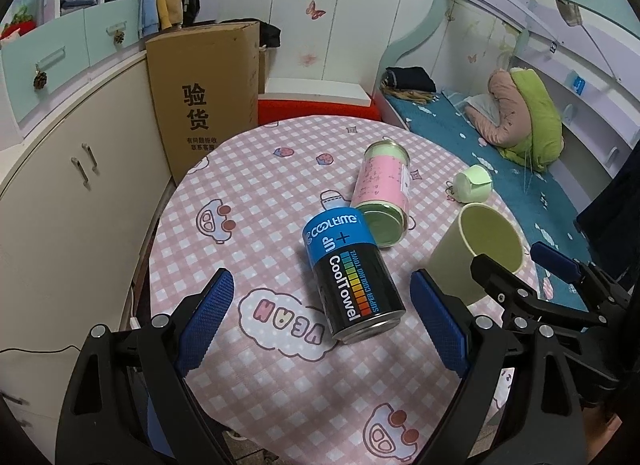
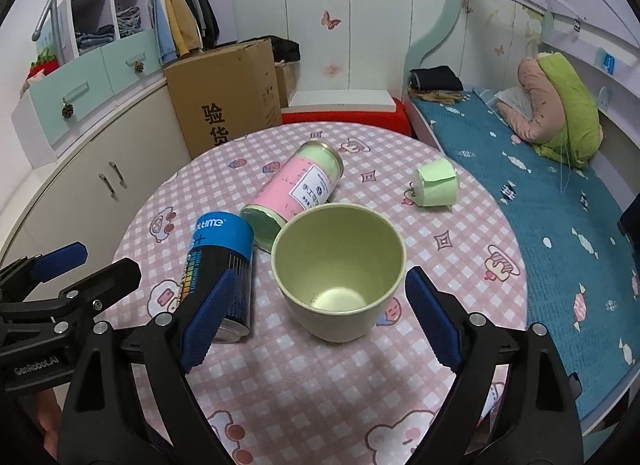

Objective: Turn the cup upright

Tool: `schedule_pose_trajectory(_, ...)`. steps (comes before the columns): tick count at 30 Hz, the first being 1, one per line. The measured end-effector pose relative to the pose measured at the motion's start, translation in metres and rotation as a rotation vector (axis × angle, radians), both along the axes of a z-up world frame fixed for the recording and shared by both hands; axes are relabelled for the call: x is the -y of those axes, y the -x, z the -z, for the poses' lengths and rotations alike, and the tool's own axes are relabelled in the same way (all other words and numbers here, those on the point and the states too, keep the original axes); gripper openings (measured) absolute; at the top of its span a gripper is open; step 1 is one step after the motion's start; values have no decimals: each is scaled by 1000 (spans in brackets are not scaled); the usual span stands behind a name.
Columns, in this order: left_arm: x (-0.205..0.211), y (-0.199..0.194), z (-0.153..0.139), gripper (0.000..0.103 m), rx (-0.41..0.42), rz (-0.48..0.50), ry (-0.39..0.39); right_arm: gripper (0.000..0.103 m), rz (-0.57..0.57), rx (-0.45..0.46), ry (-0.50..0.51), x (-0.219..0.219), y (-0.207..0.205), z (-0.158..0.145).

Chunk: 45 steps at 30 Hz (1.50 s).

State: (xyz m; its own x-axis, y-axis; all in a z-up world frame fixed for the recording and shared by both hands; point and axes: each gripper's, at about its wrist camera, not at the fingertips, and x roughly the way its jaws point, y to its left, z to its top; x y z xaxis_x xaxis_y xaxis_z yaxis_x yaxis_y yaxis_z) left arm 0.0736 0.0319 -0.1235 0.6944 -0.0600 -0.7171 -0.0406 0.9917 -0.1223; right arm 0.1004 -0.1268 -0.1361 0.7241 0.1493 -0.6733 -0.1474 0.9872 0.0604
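Here, pale green cup (image 2: 338, 271) upright, mouth open, inside bare

Left wrist view looks down and forward over the round table (image 1: 248, 193) from close above its near edge, aimed at the blue-and-black can (image 1: 352, 277). Right wrist view sits just to its right, equally low and close, centred on the green cup (image 2: 338, 271). Both share the table, the pink can (image 2: 294, 193), cardboard box (image 1: 204, 93) and bed (image 2: 560, 225).
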Motion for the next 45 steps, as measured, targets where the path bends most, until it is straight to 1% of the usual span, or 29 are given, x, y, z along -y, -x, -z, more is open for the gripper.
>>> schedule_pose_trajectory(7, -1, 14, -13, 87, 35, 2, -1, 90, 10, 37, 0, 3, 18, -16)
schedule_pose_trajectory(8, -1, 17, -15, 91, 41, 1, -2, 90, 12, 45, 0, 4, 22, -20)
schedule_pose_trajectory(10, -1, 22, -20, 94, 59, -1, -2, 90, 16, 60, 2, 5, 29, -26)
schedule_pose_trajectory(20, -1, 57, -50, 95, 166, 12, -12, 94, 55, 157, 12, 14, 74, -62)
schedule_pose_trajectory(29, -7, 84, -72, 95, 255, -39, -61, 94, 73, 258, 7, 17, 118, -97)
schedule_pose_trajectory(33, -8, 97, -81, 95, 287, -32, -57, 97, 71, 301, 9, 13, 135, -110)
schedule_pose_trajectory(37, -4, 106, -88, 95, 320, -21, -75, 97, 63, 321, 9, 9, 146, -118)
schedule_pose_trajectory(45, 0, 113, -93, 95, 339, 2, -77, 97, 54, 333, 13, 2, 152, -123)
